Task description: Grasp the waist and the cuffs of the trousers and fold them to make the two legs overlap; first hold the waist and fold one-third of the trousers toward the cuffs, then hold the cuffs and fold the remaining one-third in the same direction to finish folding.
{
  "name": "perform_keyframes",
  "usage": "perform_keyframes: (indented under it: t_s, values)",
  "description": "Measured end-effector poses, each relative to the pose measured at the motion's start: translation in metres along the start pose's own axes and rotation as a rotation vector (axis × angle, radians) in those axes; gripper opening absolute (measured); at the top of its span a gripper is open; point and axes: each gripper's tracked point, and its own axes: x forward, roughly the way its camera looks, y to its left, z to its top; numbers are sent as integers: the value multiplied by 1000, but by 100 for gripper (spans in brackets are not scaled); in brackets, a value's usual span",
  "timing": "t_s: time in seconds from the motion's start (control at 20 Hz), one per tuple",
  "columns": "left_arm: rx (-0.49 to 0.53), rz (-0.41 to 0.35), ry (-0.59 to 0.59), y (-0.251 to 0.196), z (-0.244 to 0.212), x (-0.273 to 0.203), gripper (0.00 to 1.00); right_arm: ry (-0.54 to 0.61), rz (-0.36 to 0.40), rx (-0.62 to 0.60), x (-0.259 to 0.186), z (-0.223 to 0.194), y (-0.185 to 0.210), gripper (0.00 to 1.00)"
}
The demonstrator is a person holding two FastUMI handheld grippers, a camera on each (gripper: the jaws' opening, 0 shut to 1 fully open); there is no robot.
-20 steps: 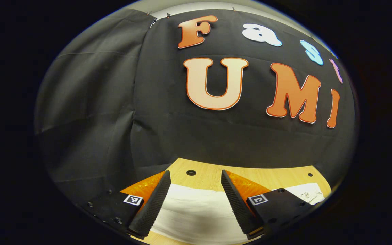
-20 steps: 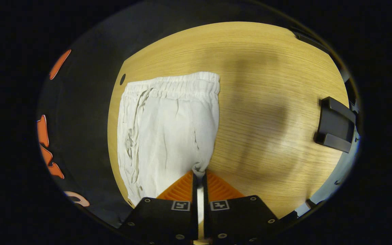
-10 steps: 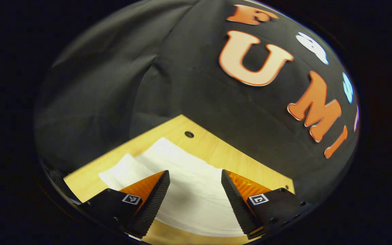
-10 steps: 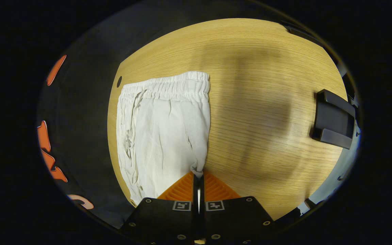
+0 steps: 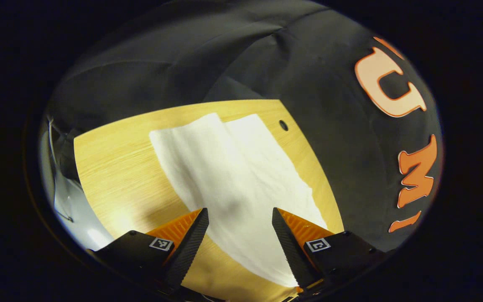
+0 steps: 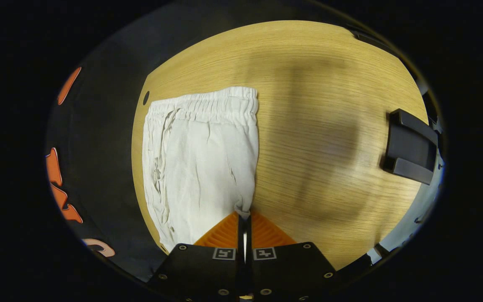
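Observation:
The white trousers (image 5: 233, 176) lie flat on the wooden table (image 5: 120, 167), running away from my left gripper (image 5: 239, 214). That gripper hovers open over the cloth, with fabric showing between its fingers and nothing pinched. At the far end the cloth shows two stepped layers. In the right gripper view the trousers (image 6: 203, 159) lie with the elastic waist (image 6: 208, 105) farthest away. My right gripper (image 6: 244, 218) is shut on the near right corner of the fabric, which bunches at its fingertips.
A black holder (image 6: 409, 153) sits at the table's right edge in the right gripper view. Bare wood (image 6: 329, 126) stretches right of the trousers. A small hole (image 5: 283, 125) is in the table close to the black cloth wall (image 5: 224, 63).
The left gripper has swung from facing the wall down toward the table, bringing the trousers' length into view; it stays open. The right gripper has held its pinch and barely moved.

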Motion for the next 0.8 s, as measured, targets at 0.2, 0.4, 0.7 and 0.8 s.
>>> perform_keyframes:
  t_s: [0.2, 0.4, 0.7, 0.8]
  values:
    - [-108, 28, 58, 12, -17, 7, 99, 7, 2, 1, 0, 0, 0, 6]
    - [-170, 37, 84, 20, -16, 16, 99, 13, 2, 7, 0, 0, 0, 1]
    - [-210, 56, 91, 30, -14, 31, 98, 13, -1, 12, 0, 0, 0, 1]
    - [-196, 66, 99, 29, -16, 37, 100, 12, 1, 17, 0, 1, 0, 1]
